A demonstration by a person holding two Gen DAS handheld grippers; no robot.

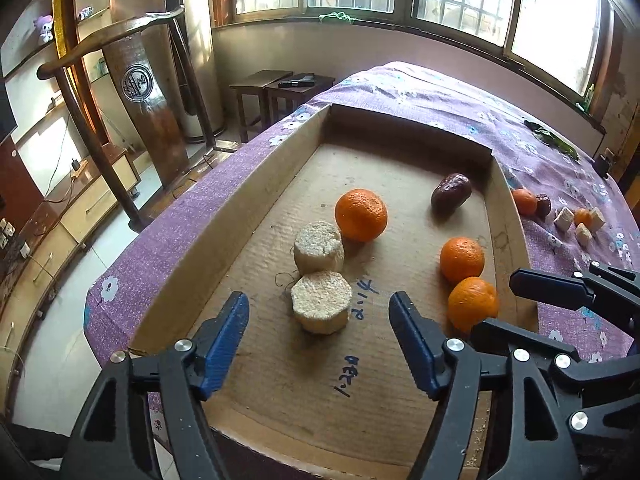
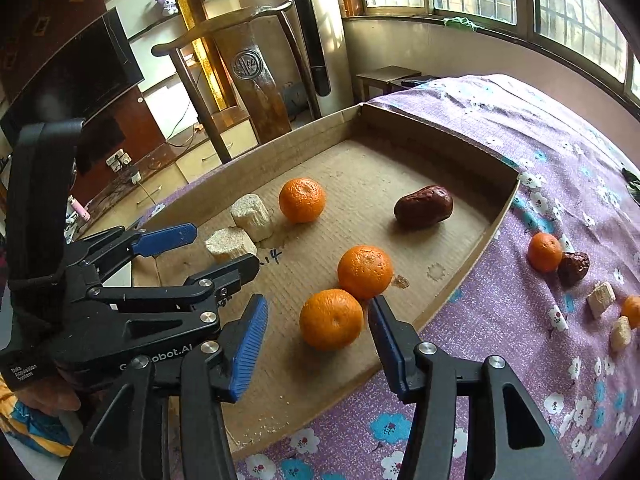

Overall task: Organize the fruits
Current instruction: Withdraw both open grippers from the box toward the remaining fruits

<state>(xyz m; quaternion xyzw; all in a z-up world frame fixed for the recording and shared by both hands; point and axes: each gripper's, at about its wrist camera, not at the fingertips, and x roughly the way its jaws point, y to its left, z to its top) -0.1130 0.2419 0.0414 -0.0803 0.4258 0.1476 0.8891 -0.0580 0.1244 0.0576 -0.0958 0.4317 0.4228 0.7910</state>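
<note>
A shallow cardboard tray [image 1: 224,216] [image 2: 460,300] lies on a purple flowered cloth. In it are three oranges [image 1: 361,214] [image 1: 462,259] [image 1: 473,303], a dark red date [image 1: 451,193] [image 2: 423,206] and two beige cut pieces [image 1: 319,246] [image 1: 320,307]. My left gripper [image 1: 318,322] is open and empty, just above the nearer beige piece. My right gripper [image 2: 318,330] is open, with the nearest orange [image 2: 331,319] between its fingers, apart from both pads. More fruit lies on the cloth right of the tray: an orange [image 2: 544,252], a date [image 2: 574,267] and beige pieces [image 2: 601,299].
The tray's low walls [image 2: 492,236] rise around the fruit. The table edge [image 1: 120,272] drops off at left toward a wooden chair [image 1: 144,92] and a TV cabinet. Each gripper shows in the other's view: the right one [image 1: 576,292], the left one [image 2: 192,248].
</note>
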